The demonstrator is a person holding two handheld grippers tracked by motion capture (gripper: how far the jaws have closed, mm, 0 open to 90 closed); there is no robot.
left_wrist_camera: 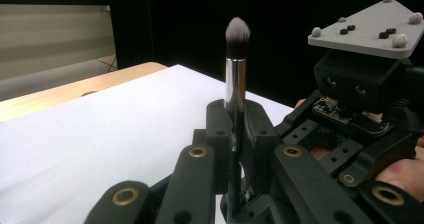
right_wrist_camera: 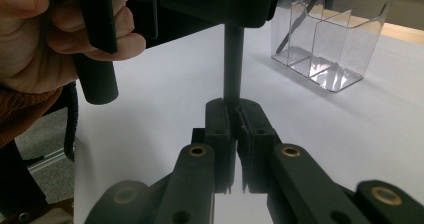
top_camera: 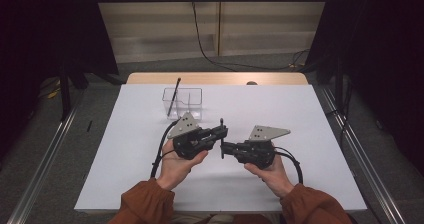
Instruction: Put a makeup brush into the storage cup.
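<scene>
Above the near middle of the white counter (top_camera: 280, 114), both hand-held grippers clamp one upright makeup brush (left_wrist_camera: 236, 74): the left hand-held gripper (top_camera: 221, 132) has its jaws closed on the black handle just below the silver ferrule, and the right hand-held gripper (top_camera: 224, 147) pinches the handle lower down. The brush stands between the two, bristle tip up, held clear of the counter. Farther back, left of centre, a clear box (top_camera: 189, 100) with compartments stands on the counter with a thin dark stick (top_camera: 173, 97) leaning in its left compartment.
</scene>
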